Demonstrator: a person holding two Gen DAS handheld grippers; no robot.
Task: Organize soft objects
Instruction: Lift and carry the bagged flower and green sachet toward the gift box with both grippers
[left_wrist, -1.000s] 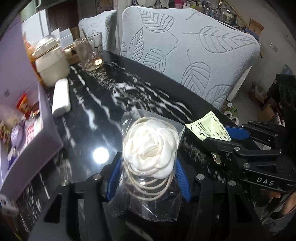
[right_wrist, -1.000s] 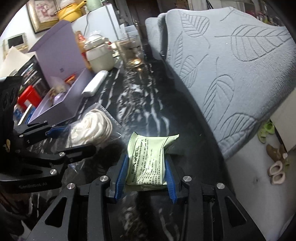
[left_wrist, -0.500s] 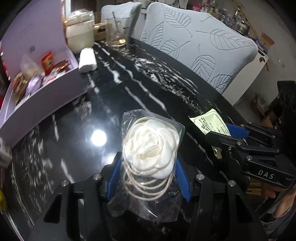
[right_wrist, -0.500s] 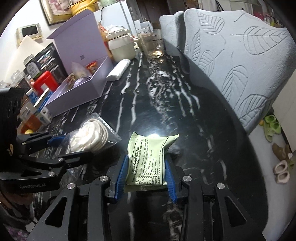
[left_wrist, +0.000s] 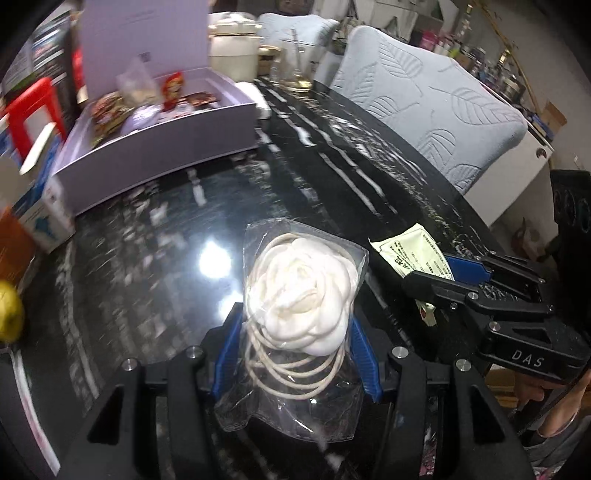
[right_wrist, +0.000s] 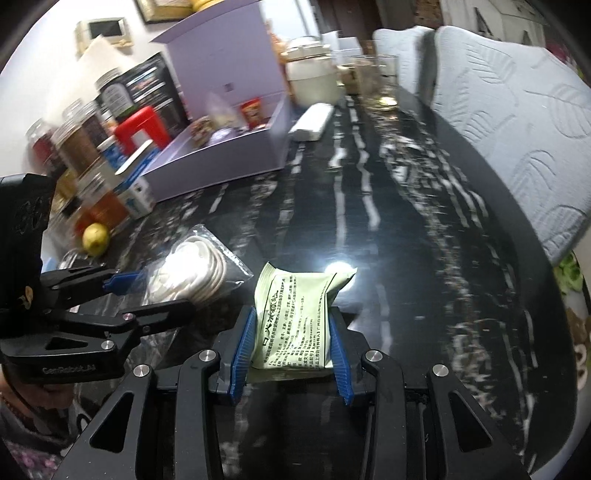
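My left gripper (left_wrist: 295, 354) is shut on a clear bag holding a white fabric flower (left_wrist: 301, 291) with a coiled cord, held above the black marble table (left_wrist: 332, 173). My right gripper (right_wrist: 291, 350) is shut on a pale green packet (right_wrist: 299, 321) with printed text. The right gripper with the packet (left_wrist: 417, 254) shows at the right of the left wrist view. The left gripper with the flower bag (right_wrist: 192, 269) shows at the left of the right wrist view. An open lilac box (left_wrist: 155, 144) holding several small items stands at the far left; it also shows in the right wrist view (right_wrist: 221, 155).
A cream pot (left_wrist: 232, 51) and a glass (left_wrist: 295, 70) stand at the far end. A white roll (right_wrist: 310, 118) lies beside the box. Jars, a red tin (right_wrist: 138, 129) and a yellow-green fruit (right_wrist: 95, 238) crowd the left edge. Grey leaf-pattern chairs (left_wrist: 436, 107) line the right side.
Both grippers have pulled back and swung left with their loads still held. The lilac box and the jars have come further into view.
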